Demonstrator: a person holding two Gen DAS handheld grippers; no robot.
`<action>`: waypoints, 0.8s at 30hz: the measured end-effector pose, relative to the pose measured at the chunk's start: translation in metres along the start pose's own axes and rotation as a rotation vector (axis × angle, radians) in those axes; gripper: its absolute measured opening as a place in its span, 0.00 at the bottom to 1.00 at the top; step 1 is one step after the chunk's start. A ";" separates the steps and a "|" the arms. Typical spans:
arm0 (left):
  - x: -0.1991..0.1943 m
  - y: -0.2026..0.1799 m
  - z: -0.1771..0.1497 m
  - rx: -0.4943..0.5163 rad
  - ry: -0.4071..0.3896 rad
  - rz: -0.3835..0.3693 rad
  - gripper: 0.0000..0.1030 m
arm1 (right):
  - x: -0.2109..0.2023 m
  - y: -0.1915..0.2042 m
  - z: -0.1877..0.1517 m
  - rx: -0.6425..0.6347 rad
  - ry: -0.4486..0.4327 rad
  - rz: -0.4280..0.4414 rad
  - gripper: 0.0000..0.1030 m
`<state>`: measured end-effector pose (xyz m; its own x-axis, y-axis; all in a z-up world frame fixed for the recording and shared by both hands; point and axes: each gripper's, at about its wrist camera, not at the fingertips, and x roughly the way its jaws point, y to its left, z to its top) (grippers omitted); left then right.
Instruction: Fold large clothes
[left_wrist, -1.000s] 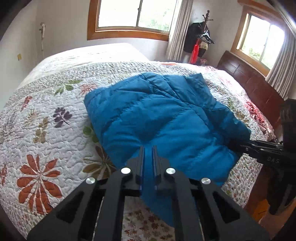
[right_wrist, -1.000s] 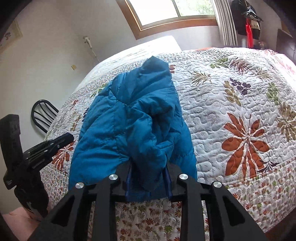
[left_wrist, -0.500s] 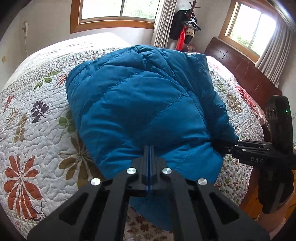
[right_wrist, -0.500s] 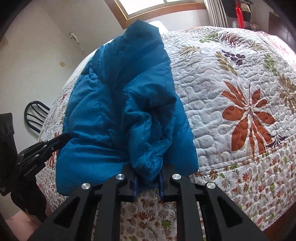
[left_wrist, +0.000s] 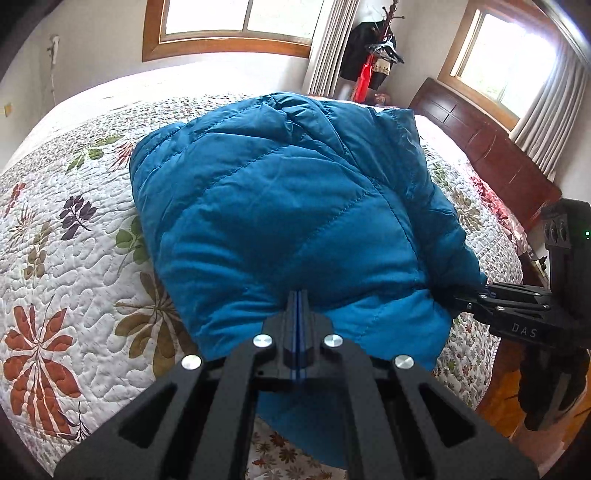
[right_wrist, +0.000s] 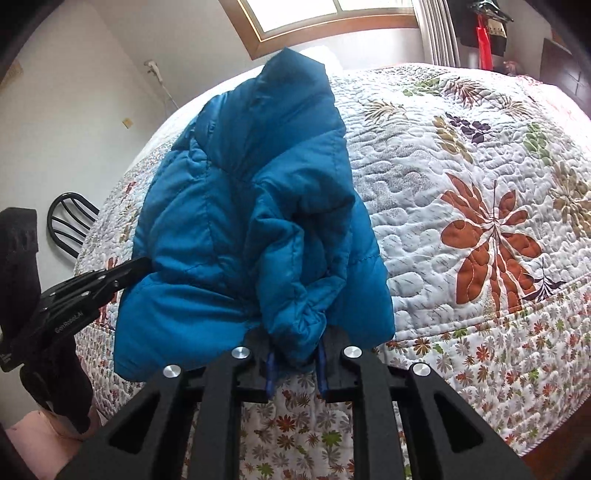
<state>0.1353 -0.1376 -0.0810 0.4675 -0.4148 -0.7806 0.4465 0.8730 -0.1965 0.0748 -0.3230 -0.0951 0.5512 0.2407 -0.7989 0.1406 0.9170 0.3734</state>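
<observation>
While my left gripper and right gripper both clamp the blue puffer jacket bunched on the floral bedspread, I judge folding barely underway.

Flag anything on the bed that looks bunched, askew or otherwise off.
The blue puffer jacket is bunched unevenly: a thick wad is crammed into the right gripper, while the left gripper pinches only a thin edge. The floral quilt lies smooth.
</observation>
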 end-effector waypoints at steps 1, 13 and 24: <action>0.000 0.000 0.000 -0.001 -0.003 0.003 0.00 | 0.002 0.000 0.000 -0.004 0.004 0.000 0.17; -0.027 0.015 0.032 -0.041 -0.086 0.059 0.09 | -0.052 0.009 0.061 -0.045 -0.096 0.030 0.59; 0.001 0.055 0.051 -0.159 -0.002 0.050 0.10 | 0.016 0.007 0.116 -0.008 0.023 0.027 0.27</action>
<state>0.1994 -0.1034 -0.0623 0.4877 -0.3707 -0.7904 0.2965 0.9219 -0.2494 0.1800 -0.3497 -0.0511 0.5357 0.2723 -0.7993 0.1196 0.9125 0.3911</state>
